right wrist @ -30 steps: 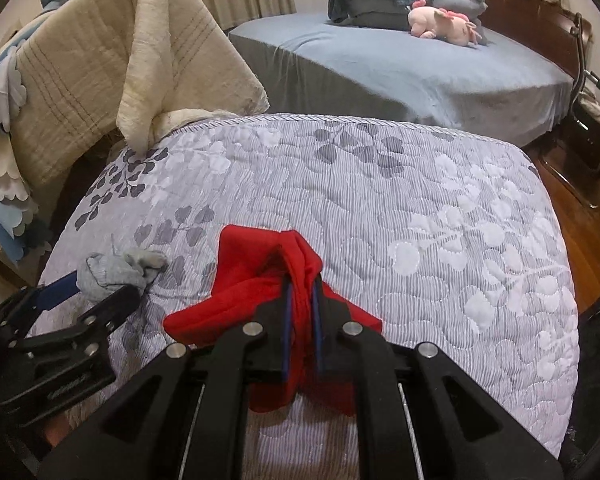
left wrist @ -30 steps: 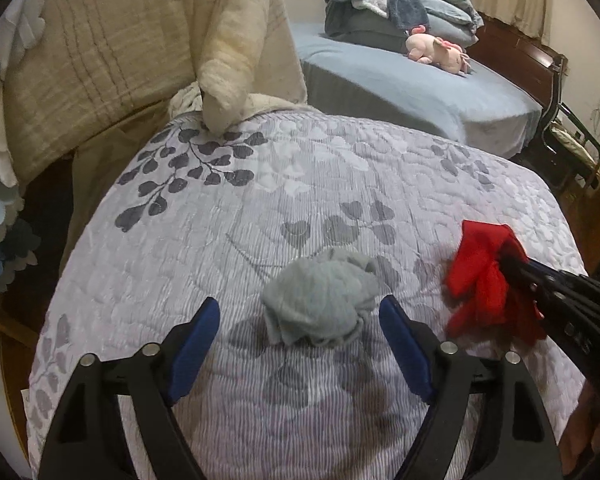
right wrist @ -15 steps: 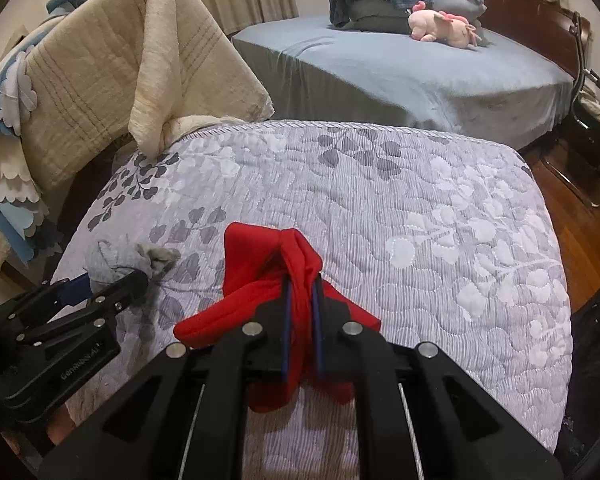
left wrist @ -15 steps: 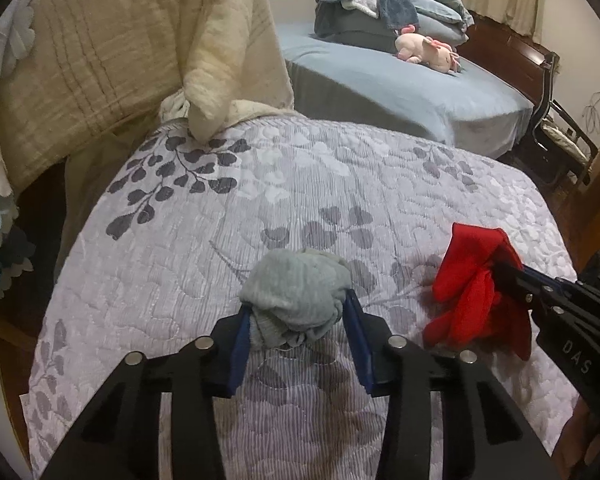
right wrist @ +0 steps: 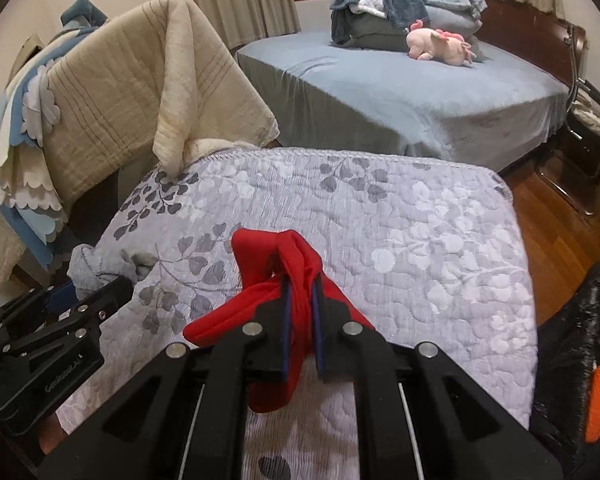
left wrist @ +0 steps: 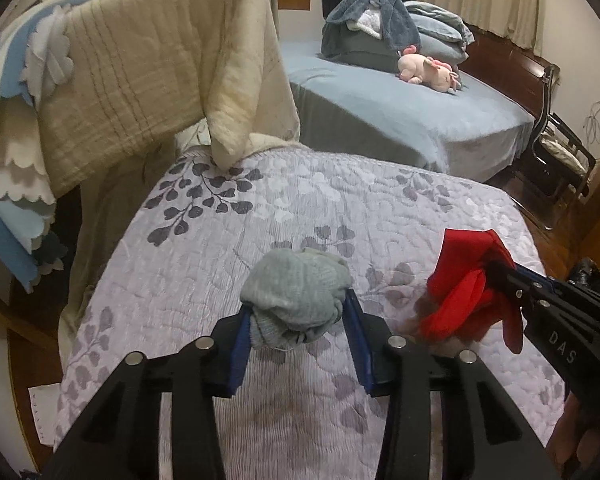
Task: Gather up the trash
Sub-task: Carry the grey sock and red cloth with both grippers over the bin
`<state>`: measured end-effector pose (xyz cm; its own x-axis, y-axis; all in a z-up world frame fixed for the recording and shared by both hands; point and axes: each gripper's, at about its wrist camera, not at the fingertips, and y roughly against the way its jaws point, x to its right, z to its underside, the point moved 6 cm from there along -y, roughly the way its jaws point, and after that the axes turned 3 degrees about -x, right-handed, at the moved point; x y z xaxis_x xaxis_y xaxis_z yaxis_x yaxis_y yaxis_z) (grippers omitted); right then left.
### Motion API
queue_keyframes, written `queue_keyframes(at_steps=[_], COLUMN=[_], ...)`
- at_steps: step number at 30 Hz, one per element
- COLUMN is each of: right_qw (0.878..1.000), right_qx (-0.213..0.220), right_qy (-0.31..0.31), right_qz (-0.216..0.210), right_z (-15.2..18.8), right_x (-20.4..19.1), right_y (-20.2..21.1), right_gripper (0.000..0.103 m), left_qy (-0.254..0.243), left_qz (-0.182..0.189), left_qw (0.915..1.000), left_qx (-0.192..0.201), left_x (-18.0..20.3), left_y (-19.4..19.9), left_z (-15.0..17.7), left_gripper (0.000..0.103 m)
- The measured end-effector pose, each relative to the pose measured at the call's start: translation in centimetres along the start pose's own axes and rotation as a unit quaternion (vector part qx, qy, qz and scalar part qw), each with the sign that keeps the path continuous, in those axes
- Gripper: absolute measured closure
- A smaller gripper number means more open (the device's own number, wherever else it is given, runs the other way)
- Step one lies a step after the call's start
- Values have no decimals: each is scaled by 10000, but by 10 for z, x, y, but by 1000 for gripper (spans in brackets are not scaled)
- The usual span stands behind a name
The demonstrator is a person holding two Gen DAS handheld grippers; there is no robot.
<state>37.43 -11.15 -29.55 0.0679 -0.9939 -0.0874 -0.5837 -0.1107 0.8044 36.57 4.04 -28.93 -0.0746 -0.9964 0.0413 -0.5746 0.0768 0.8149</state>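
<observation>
My left gripper [left wrist: 298,320] is shut on a crumpled grey cloth [left wrist: 296,292] and holds it just above the lilac leaf-patterned quilt [left wrist: 300,208]. The grey cloth also shows at the left of the right wrist view [right wrist: 100,266]. My right gripper [right wrist: 300,300] is shut on a red cloth [right wrist: 276,264], lifted above the quilt [right wrist: 420,240]. In the left wrist view the red cloth [left wrist: 464,280] hangs to the right of the grey one, apart from it.
A beige blanket [left wrist: 148,80] hangs over a rack at the far left. A blue bed [left wrist: 400,112] with folded bedding and a pink plush toy [left wrist: 428,70] lies behind. A black bag [right wrist: 580,340] stands at the right on the wooden floor.
My left gripper closed on the grey cloth and lifted it off the quilt. My right gripper kept hold of the red cloth and both views rose slightly.
</observation>
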Motion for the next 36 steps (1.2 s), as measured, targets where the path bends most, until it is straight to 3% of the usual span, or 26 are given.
queue_keyframes(at_steps=[22, 36], right_qw=[9991, 9971], right_qx=[414, 668], right_qy=[-42, -196], right_qz=[64, 318], right_z=[36, 54], right_x=[28, 91], right_y=[124, 183], right_gripper=[95, 95], left_qy=[37, -7], left_qz=[24, -14], left_qw=[9997, 9996], left_qx=[229, 281], left_x=[50, 111], left_y=[117, 156], left_z=[26, 48], left_gripper=[60, 60])
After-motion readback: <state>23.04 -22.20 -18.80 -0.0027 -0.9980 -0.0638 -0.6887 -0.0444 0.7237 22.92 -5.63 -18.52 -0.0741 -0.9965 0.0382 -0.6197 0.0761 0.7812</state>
